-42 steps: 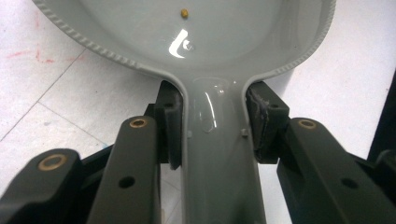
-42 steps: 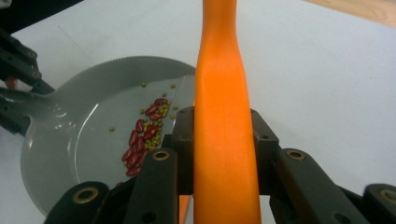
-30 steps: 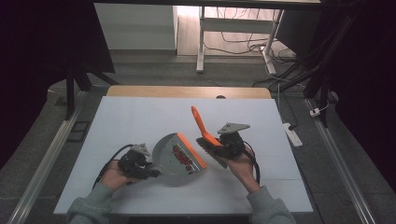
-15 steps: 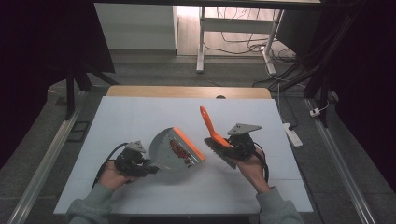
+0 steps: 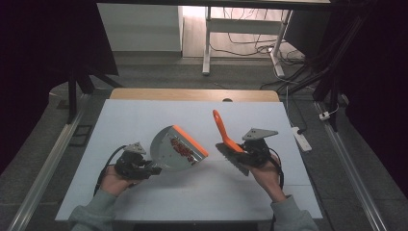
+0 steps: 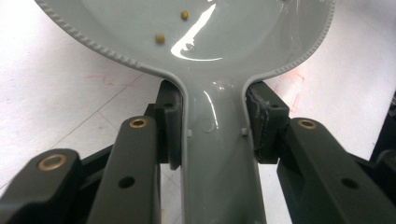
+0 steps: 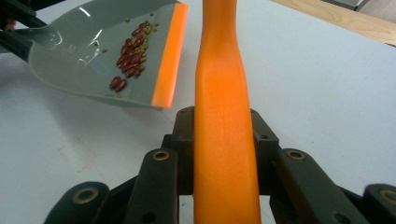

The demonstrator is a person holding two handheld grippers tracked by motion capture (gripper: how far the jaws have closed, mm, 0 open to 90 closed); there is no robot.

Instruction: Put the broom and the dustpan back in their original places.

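Left gripper [image 5: 153, 169] clamps grey dustpan [image 5: 175, 148] handle, beans [image 5: 182, 149] inside; right gripper [image 5: 239, 155] grips orange brush [image 5: 223, 132], just right.

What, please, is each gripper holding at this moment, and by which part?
The left gripper clamps the grey plastic dustpan by its handle neck; the right gripper clamps the orange-handled brush by its handle.

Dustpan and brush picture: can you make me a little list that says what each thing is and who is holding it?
left gripper: shut on the dustpan handle
dustpan: grey, orange front edge, tilted
in the dustpan: red beans and a few small yellowish ones
right gripper: shut on the brush handle
brush: orange handle, dark bristles, beside the dustpan
table: white
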